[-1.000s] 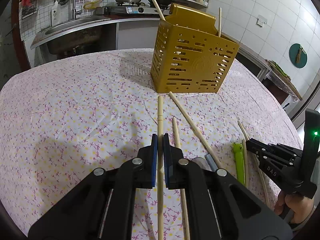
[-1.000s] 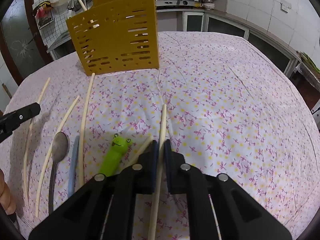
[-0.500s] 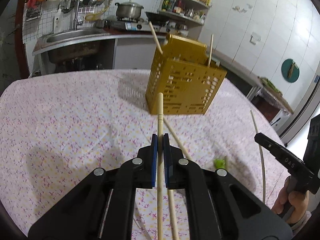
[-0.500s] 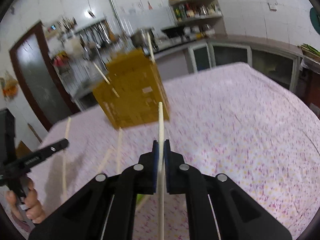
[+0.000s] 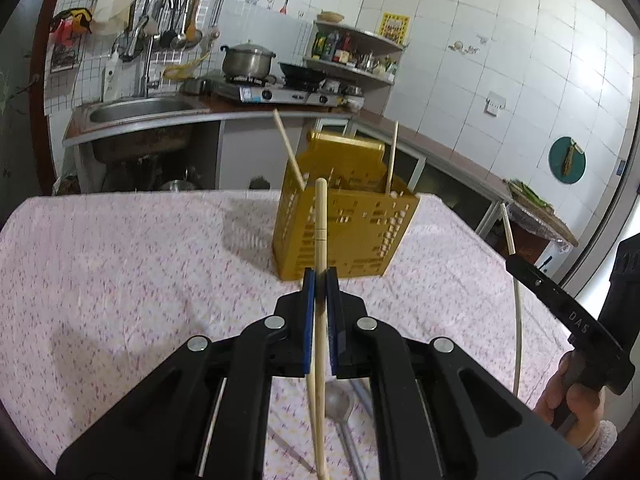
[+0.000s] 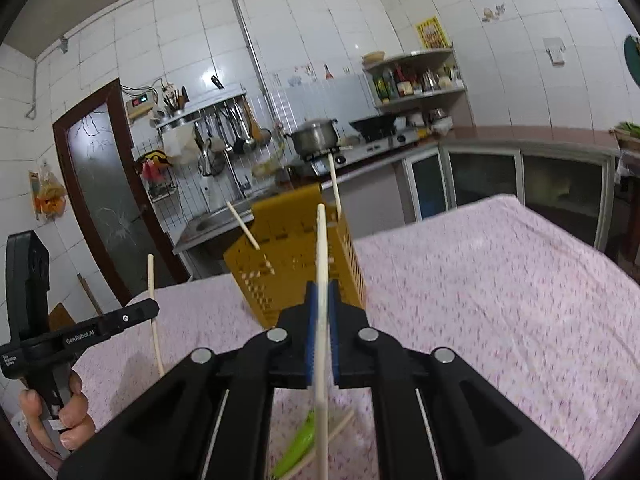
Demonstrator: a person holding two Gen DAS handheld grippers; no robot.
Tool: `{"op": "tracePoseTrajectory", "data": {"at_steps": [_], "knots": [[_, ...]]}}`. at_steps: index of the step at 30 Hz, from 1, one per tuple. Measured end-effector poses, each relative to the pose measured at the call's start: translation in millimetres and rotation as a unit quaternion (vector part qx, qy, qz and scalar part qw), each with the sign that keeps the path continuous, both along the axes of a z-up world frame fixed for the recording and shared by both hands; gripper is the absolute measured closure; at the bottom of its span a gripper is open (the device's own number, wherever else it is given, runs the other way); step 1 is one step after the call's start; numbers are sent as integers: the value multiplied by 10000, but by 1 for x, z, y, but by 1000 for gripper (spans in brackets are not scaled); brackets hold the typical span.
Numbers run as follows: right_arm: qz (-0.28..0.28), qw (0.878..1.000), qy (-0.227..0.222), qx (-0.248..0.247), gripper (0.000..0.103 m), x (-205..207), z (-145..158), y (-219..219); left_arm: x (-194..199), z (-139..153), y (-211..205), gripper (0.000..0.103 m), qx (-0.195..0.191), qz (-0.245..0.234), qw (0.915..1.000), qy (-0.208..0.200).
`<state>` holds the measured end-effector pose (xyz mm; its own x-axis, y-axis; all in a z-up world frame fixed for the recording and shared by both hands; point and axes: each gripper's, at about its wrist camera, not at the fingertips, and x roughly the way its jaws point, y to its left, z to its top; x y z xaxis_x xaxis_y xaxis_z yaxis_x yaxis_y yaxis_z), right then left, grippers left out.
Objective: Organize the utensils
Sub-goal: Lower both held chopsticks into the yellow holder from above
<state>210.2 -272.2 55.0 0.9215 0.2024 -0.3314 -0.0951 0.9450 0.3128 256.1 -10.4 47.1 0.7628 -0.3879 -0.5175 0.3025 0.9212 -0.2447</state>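
Note:
A yellow slotted utensil basket (image 5: 344, 228) stands on the table with two chopsticks leaning in it; it also shows in the right wrist view (image 6: 296, 256). My left gripper (image 5: 320, 276) is shut on a wooden chopstick (image 5: 320, 220), held above the table and pointing at the basket. My right gripper (image 6: 321, 290) is shut on another chopstick (image 6: 321, 248), also raised toward the basket. Each gripper shows in the other's view, the right one (image 5: 560, 308) and the left one (image 6: 120, 320). A metal spoon (image 5: 340, 402) and a green frog-handled utensil (image 6: 300, 440) lie on the table below.
The table has a pink floral cloth (image 5: 120, 280). More chopsticks lie under the grippers (image 6: 340, 428). Behind the table are a sink (image 5: 136, 108), a stove with a pot (image 5: 248, 60) and cabinets (image 6: 520, 184).
Both grippers have lifted their chopsticks off the table and tilted up toward the basket. The basket now sits lower and nearer in both views.

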Motion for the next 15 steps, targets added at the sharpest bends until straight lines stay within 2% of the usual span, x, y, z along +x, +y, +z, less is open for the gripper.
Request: {"op": "tracePoseTrajectory", "data": {"at_steps": [15], "knots": [[209,9964,-825,-2,97,28,33,0,30,43,-14,99,124,28,9983,-572]]}}
